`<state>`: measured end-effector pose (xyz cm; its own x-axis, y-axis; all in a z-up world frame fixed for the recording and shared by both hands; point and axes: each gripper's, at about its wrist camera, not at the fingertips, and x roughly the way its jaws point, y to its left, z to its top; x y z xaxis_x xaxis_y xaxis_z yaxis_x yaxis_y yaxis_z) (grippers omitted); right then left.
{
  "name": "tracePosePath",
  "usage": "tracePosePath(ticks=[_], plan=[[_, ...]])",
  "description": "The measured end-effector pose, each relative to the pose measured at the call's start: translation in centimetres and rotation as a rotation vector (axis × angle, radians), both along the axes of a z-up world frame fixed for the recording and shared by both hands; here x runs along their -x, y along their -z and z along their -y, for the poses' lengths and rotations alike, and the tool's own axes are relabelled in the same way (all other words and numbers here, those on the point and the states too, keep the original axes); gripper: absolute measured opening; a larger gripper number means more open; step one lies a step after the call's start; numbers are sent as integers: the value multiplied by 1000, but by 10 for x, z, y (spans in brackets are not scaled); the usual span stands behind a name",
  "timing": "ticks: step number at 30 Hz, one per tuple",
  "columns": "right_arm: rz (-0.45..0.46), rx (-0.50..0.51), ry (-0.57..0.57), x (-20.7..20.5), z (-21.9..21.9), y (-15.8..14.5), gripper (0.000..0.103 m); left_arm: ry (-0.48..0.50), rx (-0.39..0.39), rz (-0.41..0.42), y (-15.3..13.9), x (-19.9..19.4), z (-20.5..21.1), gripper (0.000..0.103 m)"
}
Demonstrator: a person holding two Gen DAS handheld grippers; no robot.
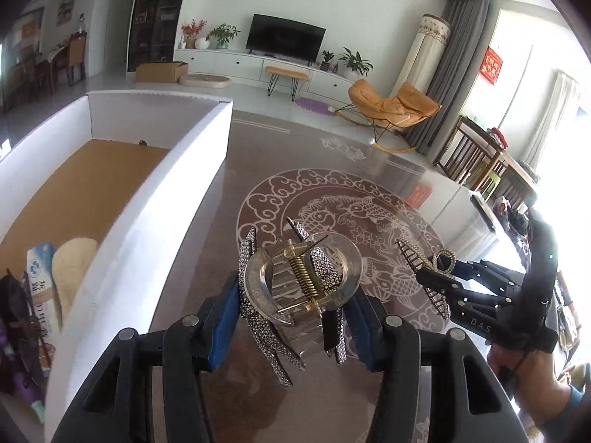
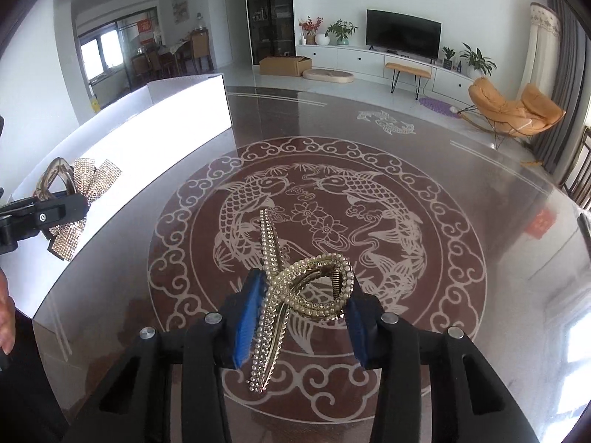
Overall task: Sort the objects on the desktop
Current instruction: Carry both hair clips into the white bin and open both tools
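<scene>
— Blue pads of the left gripper (image 1: 295, 306) pinched a clear hair clip (image 1: 301, 288), held above the glass table (image 1: 207, 240) beside the white box (image 1: 147, 221).

— And the right gripper (image 2: 301, 313)?

— It clamped a pearl hair clip (image 2: 295, 291) over the fish pattern (image 2: 314, 203).

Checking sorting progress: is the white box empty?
Not empty. The white box holds a tissue pack and a beige oval item on its cardboard floor.
</scene>
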<state>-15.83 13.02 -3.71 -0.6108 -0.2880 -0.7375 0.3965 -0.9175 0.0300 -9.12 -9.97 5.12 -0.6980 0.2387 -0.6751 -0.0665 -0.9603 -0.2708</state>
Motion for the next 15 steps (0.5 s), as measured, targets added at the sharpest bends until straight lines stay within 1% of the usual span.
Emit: tracePosePath(ticks=[2, 4, 7, 9, 11, 13, 15], plan=[[-28, 23, -29, 0, 15, -25, 43, -31, -9, -45, -24, -11, 27, 53], [-57, 63, -71, 0, 39, -51, 43, -82, -5, -65, -42, -19, 61, 53], [-84, 125, -169, -2, 95, -86, 43, -178, 11, -36, -47, -23, 117, 53], [-87, 165, -250, -4, 142, -102, 43, -234, 7, 12, -40, -27, 152, 53], [-75, 196, -326, -7, 192, -110, 43, -277, 1, 70, -26, -33, 177, 53], [-53, 196, -389, -11, 241, -108, 43, -308, -1, 131, -9, -39, 193, 53], [-4, 176, -436, -11, 286, -94, 43, -328, -17, 190, 8, -44, 203, 53]])
